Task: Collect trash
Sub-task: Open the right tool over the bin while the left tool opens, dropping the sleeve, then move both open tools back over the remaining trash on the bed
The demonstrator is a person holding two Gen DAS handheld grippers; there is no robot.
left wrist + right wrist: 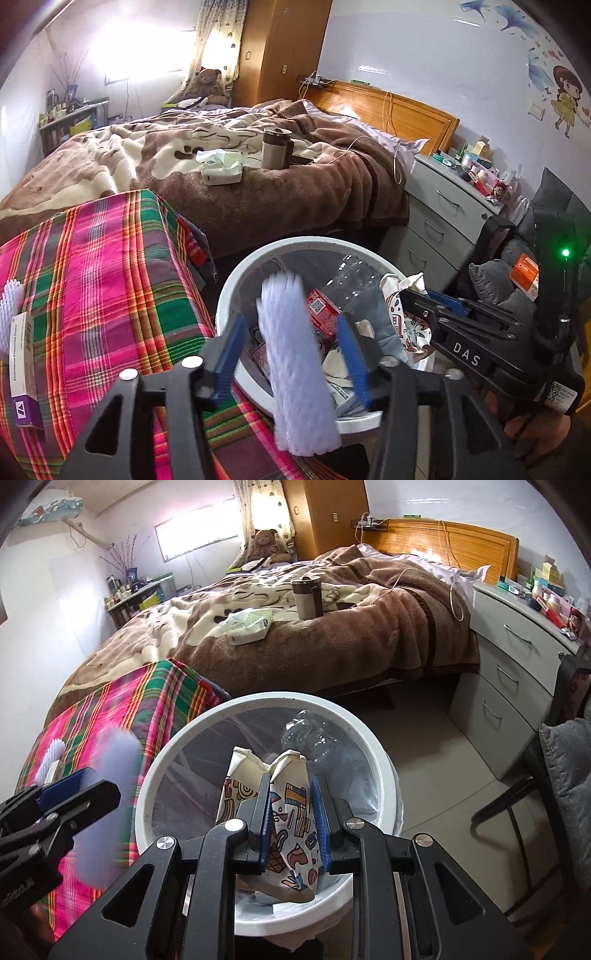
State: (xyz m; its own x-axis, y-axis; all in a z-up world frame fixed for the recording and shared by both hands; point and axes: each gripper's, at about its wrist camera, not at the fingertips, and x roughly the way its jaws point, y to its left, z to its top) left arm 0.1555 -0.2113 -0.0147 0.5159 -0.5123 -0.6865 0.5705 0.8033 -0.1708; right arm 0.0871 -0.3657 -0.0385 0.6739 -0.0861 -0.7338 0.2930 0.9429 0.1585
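The left gripper (291, 363) stands open above the near rim of the bin (226, 295), its blue pads well clear of the white foam sleeve (295, 369) that hangs blurred between them, touching neither pad as far as the left wrist view shows. The right gripper (291, 825) is clamped on a crumpled paper cup (291, 834) printed with coloured doodles, holding it over the bin's open mouth, nearer the near rim. The bin is white and round, lined with a clear bag, and stands on the floor against the right edge of a low bench under a plaid cloth (92, 288). Inside it lie a clear plastic bottle (351, 280) toward the far rim, a red wrapper (321, 310) and scraps of paper. On the cloth, by its left edge, rest a purple-and-white box (24, 369) and a second white foam piece (9, 310). Beyond the bench is the bed (295, 192) with a brown blanket; near its front edge sit a tissue pack (221, 168) and an upright flask (273, 147). To the right of the bed stands a grey drawer unit (443, 210) with a cluttered top.
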